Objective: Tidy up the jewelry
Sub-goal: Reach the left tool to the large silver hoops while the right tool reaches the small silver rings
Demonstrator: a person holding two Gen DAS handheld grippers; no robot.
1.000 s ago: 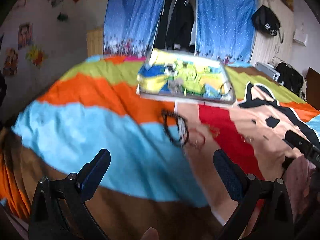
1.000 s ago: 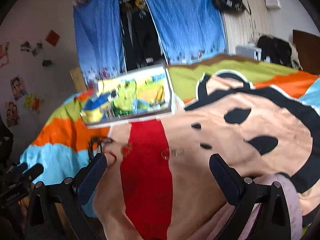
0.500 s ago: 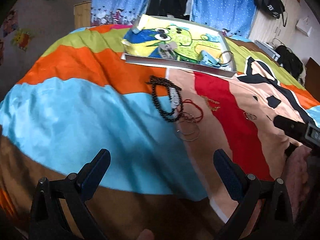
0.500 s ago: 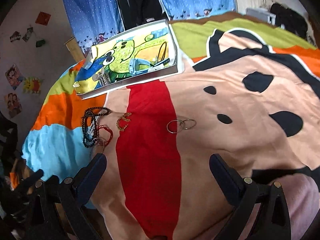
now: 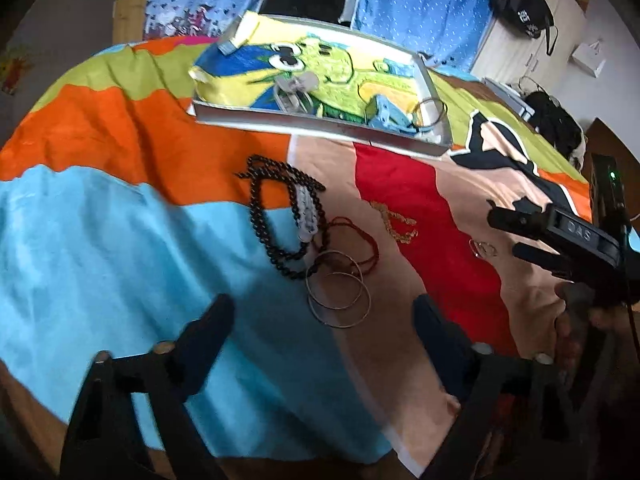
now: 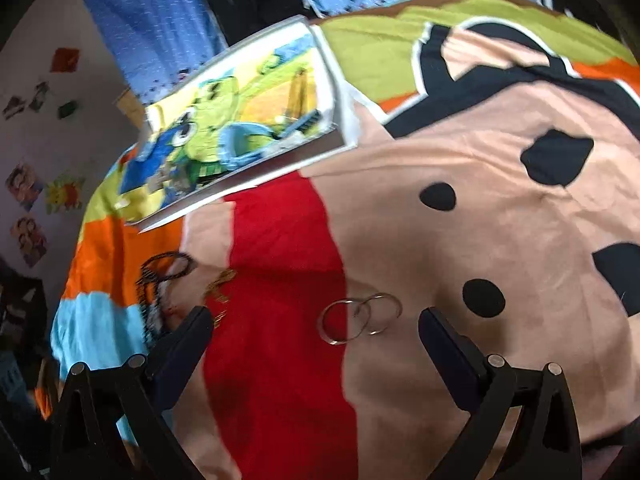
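Jewelry lies loose on a colourful bedspread. In the left wrist view a black bead necklace (image 5: pixel 276 220), a white bracelet (image 5: pixel 306 216), a red cord (image 5: pixel 360 240) and two silver bangles (image 5: pixel 338 296) form one cluster, with a gold chain (image 5: pixel 394 224) to the right. My left gripper (image 5: pixel 321 304) hovers just short of the bangles, its jaws closing with nothing pressed between them. My right gripper (image 6: pixel 315 315) has two linked silver rings (image 6: pixel 360 318) just ahead between its fingertips, jaws closing, pads apart from them. A cartoon-lined tray (image 5: pixel 320 128) holds several pieces.
The tray (image 6: pixel 256 176) sits toward the far side of the bed. Blue curtains (image 5: pixel 420 8) and dark clothes hang behind it. A black bag (image 5: pixel 520 8) hangs on a cupboard at the right. The right gripper (image 5: pixel 505 231) shows at the right edge of the left wrist view.
Both grippers have tipped down and come closer to the bedspread. The bangles now sit at the left fingertips and the silver rings at the right ones. Both jaws have narrowed, the left more.
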